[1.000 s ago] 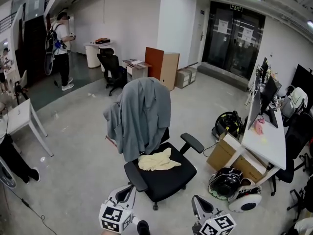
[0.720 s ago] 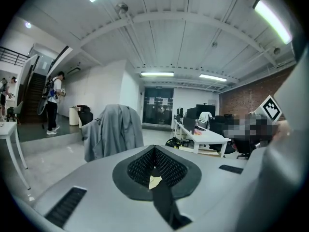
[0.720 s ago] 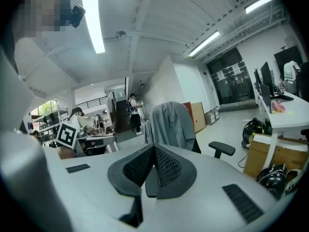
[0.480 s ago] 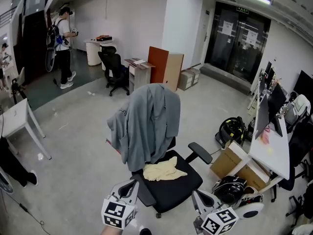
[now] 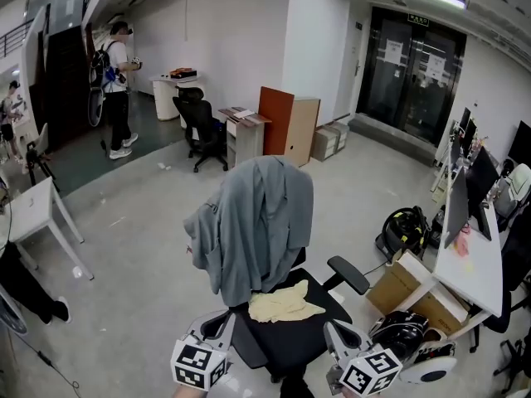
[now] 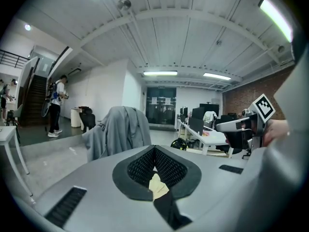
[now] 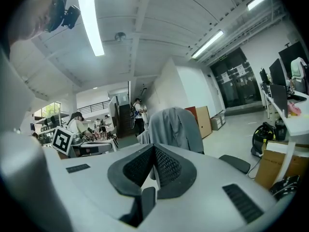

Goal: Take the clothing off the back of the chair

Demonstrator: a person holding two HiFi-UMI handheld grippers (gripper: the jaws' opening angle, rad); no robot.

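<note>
A grey jacket [image 5: 257, 222] hangs over the back of a black office chair [image 5: 286, 342]. A pale yellow cloth [image 5: 284, 305] lies on its seat. My left gripper [image 5: 223, 325] is low at the seat's near left corner, shut and empty. My right gripper [image 5: 333, 332] is at the seat's near right corner, also shut and empty. Both point at the chair, short of the jacket. In the left gripper view the jacket [image 6: 120, 132] stands beyond the closed left gripper [image 6: 154, 153]. In the right gripper view the jacket [image 7: 176, 127] rises behind the closed right gripper [image 7: 153, 161].
A white desk with monitors [image 5: 477, 264] runs along the right, with cardboard boxes [image 5: 415, 284] and a helmet [image 5: 402, 330] beside it. A small white table [image 5: 33, 201] stands left. Farther back are another black chair [image 5: 199, 127], an orange cabinet [image 5: 286, 123] and a person [image 5: 120, 89].
Both grippers and the head view have come forward toward the chair, which now looks nearer. The jaws stay shut and the jacket has not moved.
</note>
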